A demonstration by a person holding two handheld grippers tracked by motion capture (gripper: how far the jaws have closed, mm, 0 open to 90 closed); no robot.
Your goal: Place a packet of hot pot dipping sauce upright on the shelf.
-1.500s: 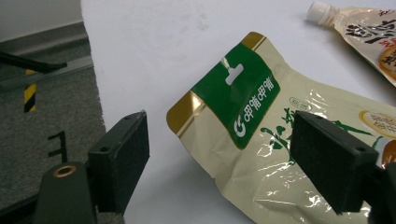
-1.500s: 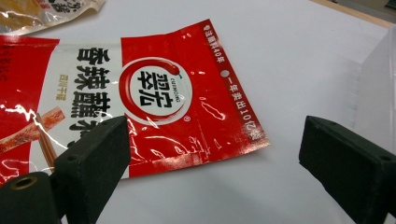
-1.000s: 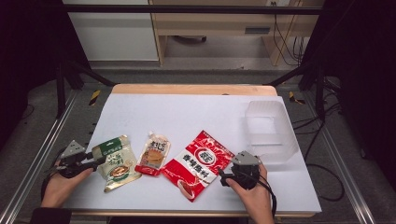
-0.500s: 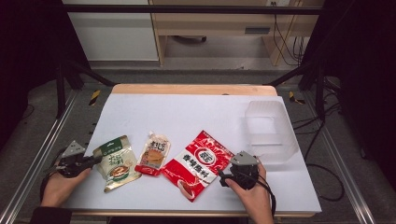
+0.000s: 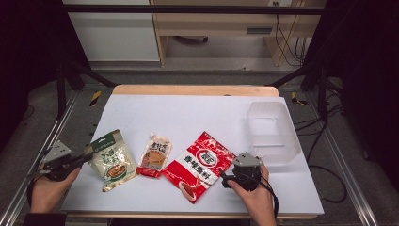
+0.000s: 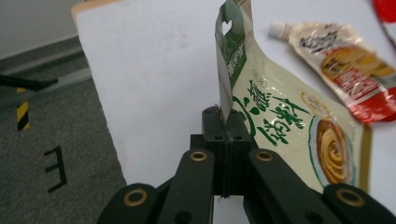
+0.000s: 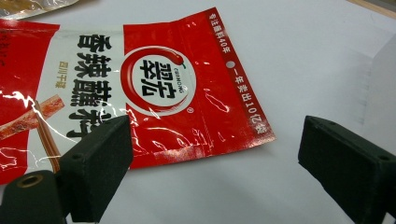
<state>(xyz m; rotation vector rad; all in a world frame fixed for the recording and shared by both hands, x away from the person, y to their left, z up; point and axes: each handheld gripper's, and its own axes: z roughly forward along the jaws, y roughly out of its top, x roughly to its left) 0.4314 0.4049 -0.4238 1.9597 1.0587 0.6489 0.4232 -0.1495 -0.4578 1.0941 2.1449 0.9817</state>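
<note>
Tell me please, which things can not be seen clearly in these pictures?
- Green pouch, left gripper view: right edge cut off by the frame.
- Red pouch, right gripper view: left part cut off; lower corner behind one black pad.
- Clear bin, high view: inside too faint to tell.
- Small spouted pouch, high view: print too small.

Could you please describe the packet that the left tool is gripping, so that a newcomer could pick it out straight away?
On the white table, look to the near left corner, where the left tool pinches a flat pouch by its edge. That cream and green pouch is the leftmost of three packets in a row. Its green top band and round picture of noodles set it apart from the small spouted sachet and the large red packet.
</note>
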